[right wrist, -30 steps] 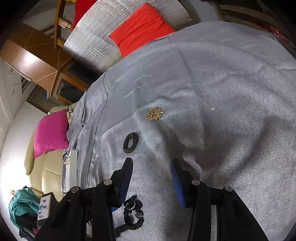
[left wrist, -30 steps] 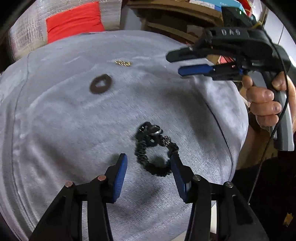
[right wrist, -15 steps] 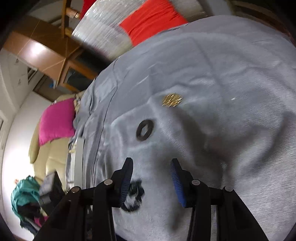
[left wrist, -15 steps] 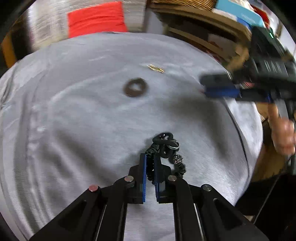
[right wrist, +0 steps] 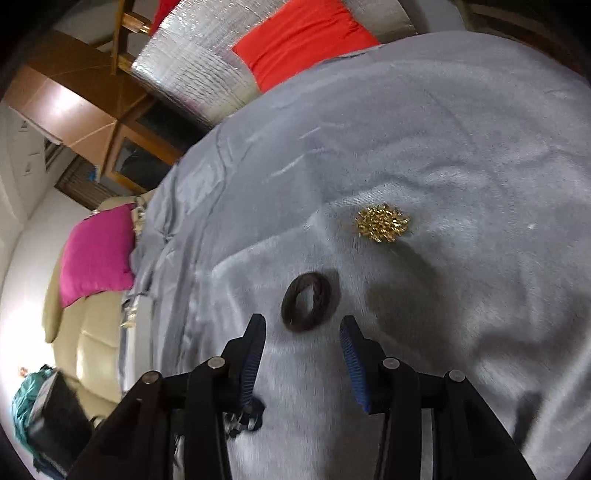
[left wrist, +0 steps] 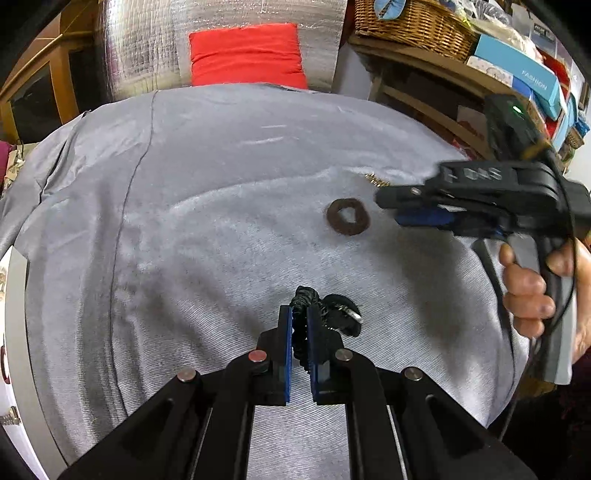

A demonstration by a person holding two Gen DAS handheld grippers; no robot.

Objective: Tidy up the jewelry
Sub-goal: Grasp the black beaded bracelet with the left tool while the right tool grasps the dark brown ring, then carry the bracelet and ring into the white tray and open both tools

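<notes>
My left gripper [left wrist: 299, 317] is shut on a black beaded bracelet [left wrist: 325, 314] with a metal charm, low over the grey cloth [left wrist: 221, 240]. A dark brown ring-shaped bangle [left wrist: 348, 216] lies farther out; it also shows in the right wrist view [right wrist: 306, 302], just ahead of my open, empty right gripper [right wrist: 303, 332]. A small gold brooch [right wrist: 382, 223] lies beyond the bangle; it is partly hidden behind the right gripper [left wrist: 399, 210] in the left wrist view.
The grey cloth covers a rounded table. A red cushion [left wrist: 247, 55] on a silver-covered seat stands behind it. Shelves with a wicker basket [left wrist: 410, 22] and boxes are at the right. A pink cushion [right wrist: 96, 254] lies on a beige sofa at the left.
My left gripper closed on the black bracelet and lifted its near part. My right gripper moved down toward the brown bangle, staying open.
</notes>
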